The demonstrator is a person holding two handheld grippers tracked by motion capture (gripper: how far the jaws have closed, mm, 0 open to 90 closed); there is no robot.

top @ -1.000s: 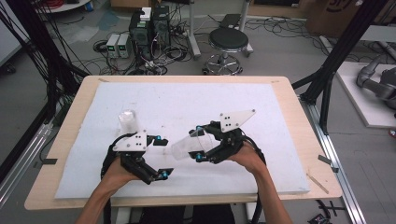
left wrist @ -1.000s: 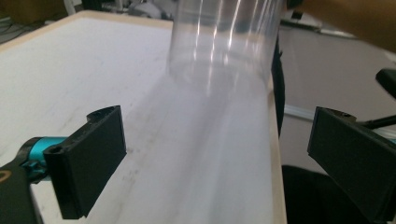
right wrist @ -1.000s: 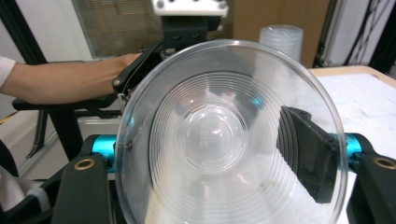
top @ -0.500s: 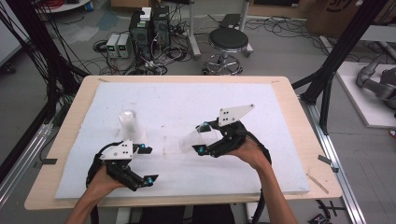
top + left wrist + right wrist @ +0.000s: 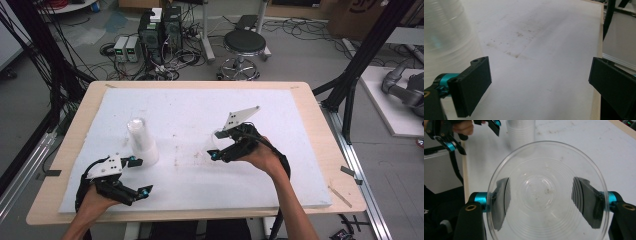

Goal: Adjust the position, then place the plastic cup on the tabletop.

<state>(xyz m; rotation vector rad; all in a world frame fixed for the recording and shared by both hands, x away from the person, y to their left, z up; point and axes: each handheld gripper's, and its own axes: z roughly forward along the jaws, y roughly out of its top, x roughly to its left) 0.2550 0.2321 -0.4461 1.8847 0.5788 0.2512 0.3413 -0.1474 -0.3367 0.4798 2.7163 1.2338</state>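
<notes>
- The table is a pale wooden board, covered almost to its edges by a white foam sheet that bears faint brownish specks and smudges near its middle.
- A stack of clear plastic cups stands upright on the sheet toward 9 o'clock from its centre; in the left gripper view it rises blurred at the upper left.
- The left gripper sits at about 7 o'clock on the sheet, just beside the foot of the stack. Its jaws stand wide apart with bare foam between them, gripping nothing.
- The right gripper is just right of centre, and its jaws have just been closing on a single clear cup. In the right gripper view the cup faces the camera mouth-on, with both pads pressed against its outer wall, seen through the plastic.
- In the right gripper view the stack and the left gripper lie toward 11 o'clock.
- Beyond the table at 12 o'clock the grey floor carries a round black stool, computer cases and tangled cables.
- Black frame struts slant at 2 o'clock; a white platform lies at 3 o'clock.
</notes>
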